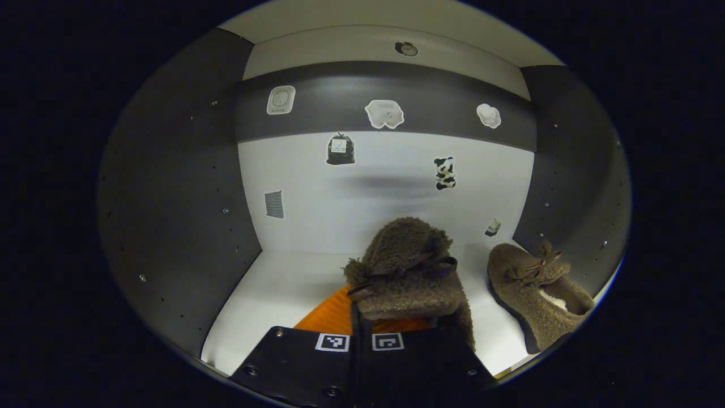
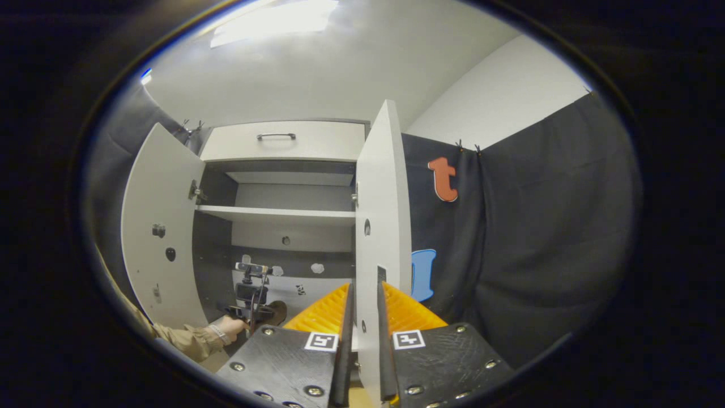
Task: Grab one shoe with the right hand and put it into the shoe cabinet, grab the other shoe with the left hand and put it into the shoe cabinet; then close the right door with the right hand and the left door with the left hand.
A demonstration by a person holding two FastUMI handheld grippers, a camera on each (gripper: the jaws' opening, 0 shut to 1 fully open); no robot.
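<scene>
Two fuzzy brown shoes inside the shoe cabinet (image 1: 391, 187), each with one dark bow. First shoe (image 1: 410, 275) pinched between the fingers of the left gripper (image 1: 362, 326), toe up and away, raised over the white cabinet floor (image 1: 283, 289); jaws narrow, clamped on its heel end. Second shoe (image 1: 535, 292) lying on the floor at the right, just beside the dark right side wall (image 1: 578, 170), well apart from the first. Seven small stickers counted on the back wall, three of them on the dark band.

In the right gripper view, two white doors standing open: left door (image 2: 161, 238) swung wide, right door (image 2: 382, 226) seen edge-on. Right gripper (image 2: 362, 340) straddling that door's edge, jaws narrow, one finger on either side; cannot tell whether both press on it. One drawer (image 2: 283, 141) with one handle above. One hand (image 2: 232, 326) with the left gripper low at the opening.
</scene>
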